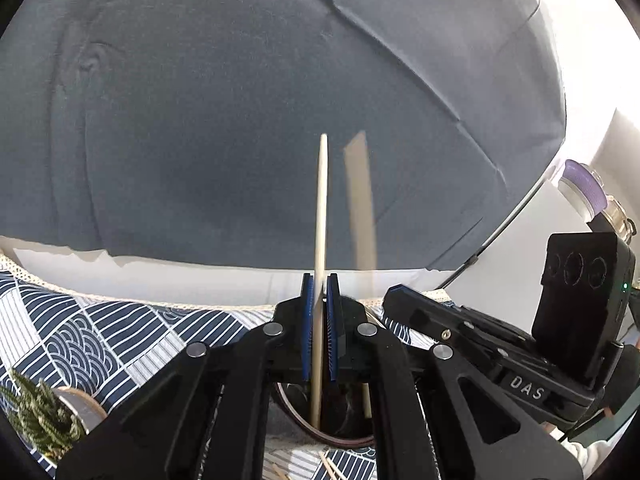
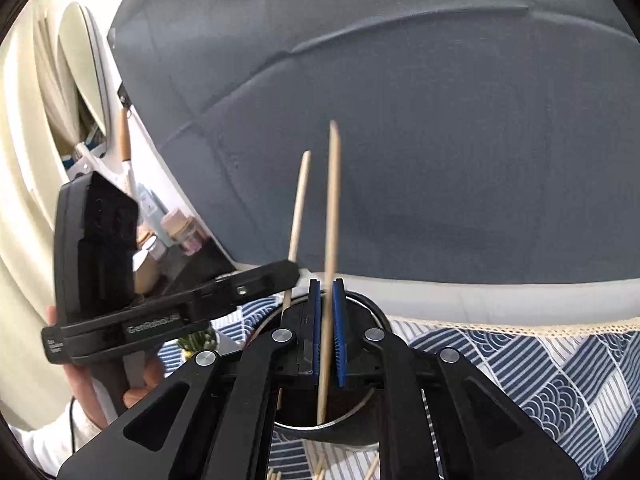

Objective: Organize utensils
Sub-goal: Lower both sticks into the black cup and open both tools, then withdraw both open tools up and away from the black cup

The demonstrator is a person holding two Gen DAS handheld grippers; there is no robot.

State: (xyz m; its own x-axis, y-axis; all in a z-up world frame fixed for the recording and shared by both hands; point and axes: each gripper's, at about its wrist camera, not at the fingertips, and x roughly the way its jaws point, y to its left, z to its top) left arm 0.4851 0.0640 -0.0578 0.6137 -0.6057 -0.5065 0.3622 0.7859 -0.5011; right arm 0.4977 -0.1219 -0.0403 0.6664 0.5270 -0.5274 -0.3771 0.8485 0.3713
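My left gripper (image 1: 320,284) is shut on a pale wooden chopstick (image 1: 321,216) that stands upright, its lower end inside a dark round cup (image 1: 320,434) below the jaws. My right gripper (image 2: 327,288) is shut on a second wooden chopstick (image 2: 332,200), also upright with its lower end in the same dark cup (image 2: 344,434). The left gripper's body (image 2: 180,312) and its chopstick (image 2: 298,208) show on the left of the right wrist view. The right gripper's body (image 1: 500,344) and its blurred chopstick (image 1: 360,200) show on the right of the left wrist view.
A blue and white patterned cloth (image 1: 100,340) covers the table. Loose chopsticks (image 1: 328,468) lie on it in front of the cup. A small green plant (image 1: 40,420) stands at the left. A grey sofa (image 1: 240,120) fills the background. Plates and jars (image 2: 88,72) stand on shelves.
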